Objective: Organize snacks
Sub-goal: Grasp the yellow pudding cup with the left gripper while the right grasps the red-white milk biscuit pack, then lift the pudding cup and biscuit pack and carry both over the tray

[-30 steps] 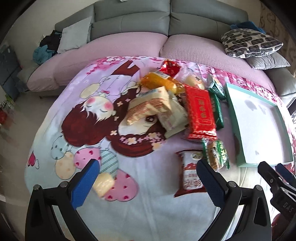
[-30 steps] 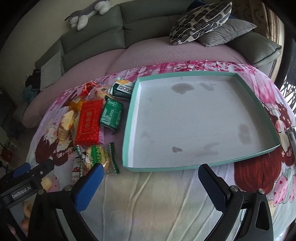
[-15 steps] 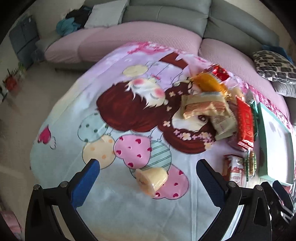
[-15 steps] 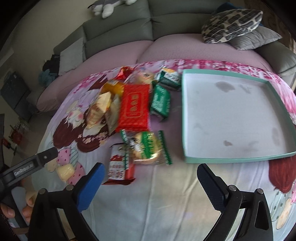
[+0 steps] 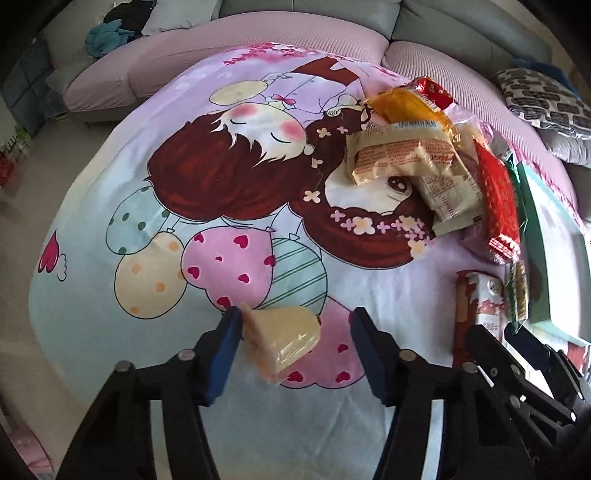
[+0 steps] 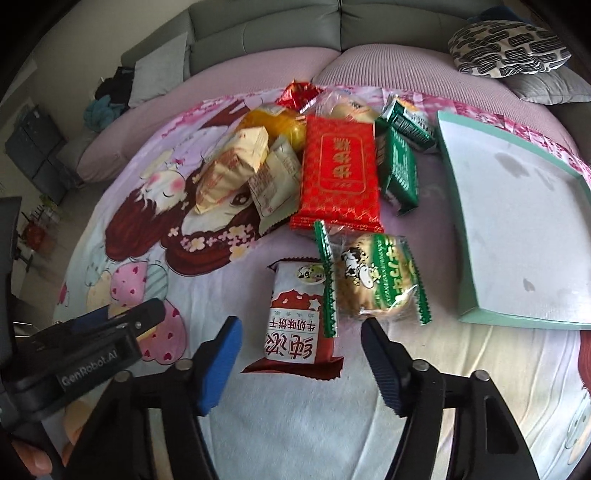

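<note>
While both sets of jaws are closing, neither has pressed home on a snack yet. Work surface: soft printed cloth, cartoon girl and balloon pattern, slightly wrinkled, draped over a low table in front of a grey sofa.

Snacks: a loose heap of crinkly foil and plastic packets. Flat red packet with gold lettering, rectangular, glossy. Two dark green packets beside it on the tray side. Beige wafer packets and an orange pouch on the far side of the red one. Nearer the camera, a clear-and-green cookie packet with a cow print, overlapping the edge of a white-and-maroon biscuit packet. Shallow square tray, teal rim, white stained floor, lies beside the heap with nothing in it.

Left gripper: pointing steeply down, blue ribbed pads narrowing around a pale yellow jelly cup lying tipped on the cloth, well apart from the heap. One pad is at the cup's lid edge; the other shows a gap.

Right gripper: also angled down, half-narrowed, straddling the lower end of the white-and-maroon biscuit packet without touching it.
</note>
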`<move>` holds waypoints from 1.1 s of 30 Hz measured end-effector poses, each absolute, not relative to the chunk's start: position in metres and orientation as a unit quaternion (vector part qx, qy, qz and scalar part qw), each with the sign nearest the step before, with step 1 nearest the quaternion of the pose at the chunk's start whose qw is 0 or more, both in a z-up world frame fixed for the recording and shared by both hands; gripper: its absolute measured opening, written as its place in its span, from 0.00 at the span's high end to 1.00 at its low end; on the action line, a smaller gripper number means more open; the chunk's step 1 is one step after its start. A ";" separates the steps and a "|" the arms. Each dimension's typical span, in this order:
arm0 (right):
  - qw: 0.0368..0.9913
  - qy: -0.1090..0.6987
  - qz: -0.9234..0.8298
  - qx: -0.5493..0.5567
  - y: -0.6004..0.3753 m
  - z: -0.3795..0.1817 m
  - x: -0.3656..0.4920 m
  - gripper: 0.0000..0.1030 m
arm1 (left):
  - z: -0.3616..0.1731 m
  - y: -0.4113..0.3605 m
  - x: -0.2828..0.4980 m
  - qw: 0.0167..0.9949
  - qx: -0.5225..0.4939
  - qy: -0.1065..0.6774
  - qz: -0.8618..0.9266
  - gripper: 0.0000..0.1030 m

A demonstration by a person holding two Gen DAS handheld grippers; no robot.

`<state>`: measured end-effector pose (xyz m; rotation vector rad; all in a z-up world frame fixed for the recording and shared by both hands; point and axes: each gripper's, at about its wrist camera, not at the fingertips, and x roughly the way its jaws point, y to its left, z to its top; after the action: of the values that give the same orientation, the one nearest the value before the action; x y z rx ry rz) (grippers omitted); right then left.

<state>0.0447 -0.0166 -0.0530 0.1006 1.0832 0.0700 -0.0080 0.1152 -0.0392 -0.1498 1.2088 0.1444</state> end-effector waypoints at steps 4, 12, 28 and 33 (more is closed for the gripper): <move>0.849 0.526 0.026 0.046 -0.016 -0.063 0.048 0.47 | -0.044 0.115 -0.008 0.815 -0.063 0.572 0.069 0.60; 0.848 0.528 0.027 0.050 -0.018 -0.066 0.050 0.54 | -0.045 0.112 -0.007 0.818 -0.059 0.568 0.069 0.60; 0.862 0.501 0.061 0.046 -0.013 -0.041 0.034 0.59 | -0.018 0.100 -0.009 0.837 -0.060 0.542 0.049 0.92; 0.866 0.493 0.067 0.050 -0.014 -0.032 0.030 0.59 | -0.019 0.098 -0.009 0.836 -0.057 0.543 0.050 0.92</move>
<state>0.0297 -0.0143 -0.0319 0.1044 1.0318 0.1404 -0.0087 0.0977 -0.0193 -0.1204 1.1493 0.1061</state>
